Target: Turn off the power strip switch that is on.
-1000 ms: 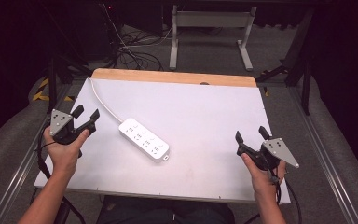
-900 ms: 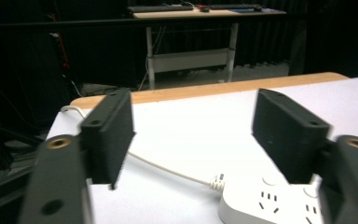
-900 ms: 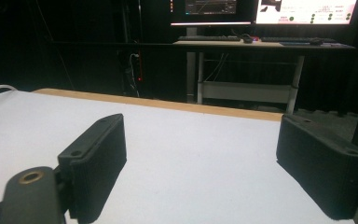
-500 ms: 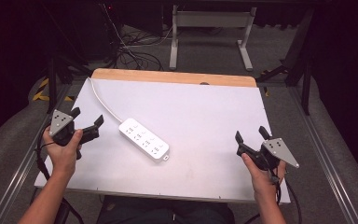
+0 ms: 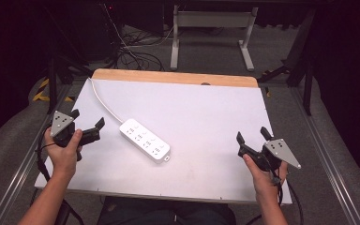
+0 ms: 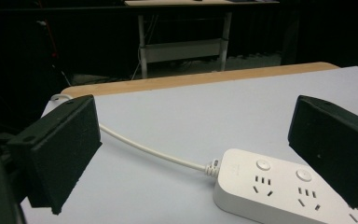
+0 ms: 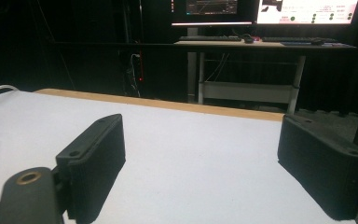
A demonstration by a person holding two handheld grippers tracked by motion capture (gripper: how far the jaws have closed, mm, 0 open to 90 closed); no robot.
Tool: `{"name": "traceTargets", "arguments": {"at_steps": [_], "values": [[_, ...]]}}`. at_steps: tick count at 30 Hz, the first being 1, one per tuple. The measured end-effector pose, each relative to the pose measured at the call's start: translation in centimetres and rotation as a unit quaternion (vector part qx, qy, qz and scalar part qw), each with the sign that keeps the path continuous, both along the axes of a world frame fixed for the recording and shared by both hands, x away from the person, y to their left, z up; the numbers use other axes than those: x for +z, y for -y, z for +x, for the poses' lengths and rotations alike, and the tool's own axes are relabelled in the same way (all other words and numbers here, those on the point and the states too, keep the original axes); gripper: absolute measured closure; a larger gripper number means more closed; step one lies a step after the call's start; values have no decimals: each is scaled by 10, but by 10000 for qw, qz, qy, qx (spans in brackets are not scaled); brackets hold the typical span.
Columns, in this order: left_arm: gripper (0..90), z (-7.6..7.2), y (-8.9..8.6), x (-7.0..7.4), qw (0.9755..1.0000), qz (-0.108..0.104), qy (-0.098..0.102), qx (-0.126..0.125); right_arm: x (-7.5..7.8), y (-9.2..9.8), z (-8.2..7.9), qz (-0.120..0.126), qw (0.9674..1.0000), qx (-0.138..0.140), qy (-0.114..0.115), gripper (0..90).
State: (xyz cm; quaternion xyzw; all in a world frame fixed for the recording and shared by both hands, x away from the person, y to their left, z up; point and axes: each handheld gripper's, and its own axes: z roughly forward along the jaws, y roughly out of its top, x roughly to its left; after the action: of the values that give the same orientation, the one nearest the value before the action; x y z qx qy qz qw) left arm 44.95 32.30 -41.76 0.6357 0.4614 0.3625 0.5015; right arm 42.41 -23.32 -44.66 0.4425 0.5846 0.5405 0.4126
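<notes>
Dark room; grey floor with loose cables at 12 o'clock beyond the table, a white metal frame point(image 5: 213, 28) behind them. In the right gripper view, a desk point(image 7: 261, 44) with lit monitors and a keyboard stands in the background.

Table point(image 5: 206, 108): white top, wooden strip along the far edge.

Left hand point(image 5: 64, 152), at 9 o'clock on the table: holds the left gripper point(image 5: 86, 123), grey plate on top, jaws apart and empty, pointing toward 3 o'clock at the strip. In the left gripper view the jaws stand wide, with the strip's cord end between them but farther off, untouched.

Cord point(image 5: 104, 103): white, runs from the table's far-left corner at 11 o'clock down to the strip.

Strip point(image 5: 145, 140): white power strip, lies flat left of centre, set diagonally from 10 to 4 o'clock, sockets up; near the left gripper, well apart from the right.

Right hand point(image 5: 264, 176), at 4 o'clock: holds the right gripper point(image 5: 253, 136), grey plate on top, jaws apart and empty, pointing toward 12 o'clock over bare tabletop.
</notes>
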Motion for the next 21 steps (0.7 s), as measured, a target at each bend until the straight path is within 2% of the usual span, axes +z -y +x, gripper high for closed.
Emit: {"name": "traceTargets", "arguments": {"at_steps": [10,21], "values": [[29,1,2,-2,9999,23,-29,-96,0,0,-2,-32,10000,-16,-7,156],[26,2,1,-3,10000,-7,-75,-57,0,-1,-1,-35,10000,-2,-32,156]]}}
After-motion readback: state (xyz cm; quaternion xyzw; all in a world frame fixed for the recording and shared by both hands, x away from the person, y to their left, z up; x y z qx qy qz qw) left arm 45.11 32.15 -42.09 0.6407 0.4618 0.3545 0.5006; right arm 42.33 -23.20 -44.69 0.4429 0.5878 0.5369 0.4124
